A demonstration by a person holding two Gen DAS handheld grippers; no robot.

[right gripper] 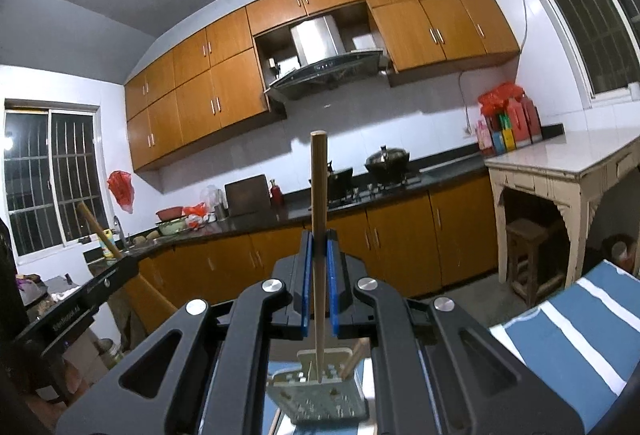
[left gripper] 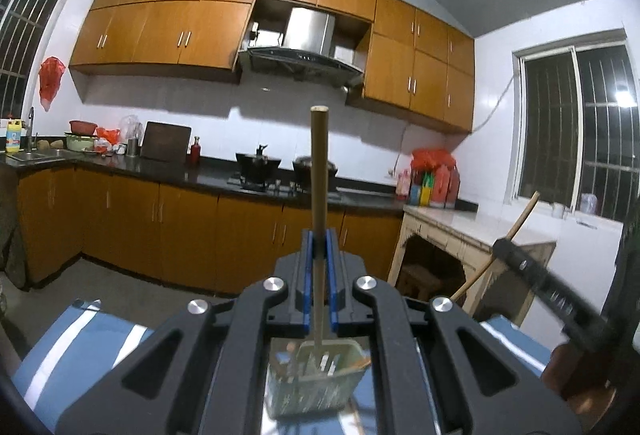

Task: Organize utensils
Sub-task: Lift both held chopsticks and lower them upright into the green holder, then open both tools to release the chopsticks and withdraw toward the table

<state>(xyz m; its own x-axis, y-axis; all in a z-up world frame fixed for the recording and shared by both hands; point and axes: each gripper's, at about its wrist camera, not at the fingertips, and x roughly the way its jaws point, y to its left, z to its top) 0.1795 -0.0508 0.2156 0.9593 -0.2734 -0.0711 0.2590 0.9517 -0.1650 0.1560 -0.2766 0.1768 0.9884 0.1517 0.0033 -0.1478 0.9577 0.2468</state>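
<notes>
Jaws of left gripper and right gripper each pinching an upright chopstick

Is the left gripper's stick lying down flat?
No, the thin brown wooden stick stands upright, clamped in the left gripper.

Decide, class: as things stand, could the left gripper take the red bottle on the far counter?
Probably not. The left gripper is already shut on a chopstick, and the red bottle stands far off across the kitchen floor, on the counter.
</notes>
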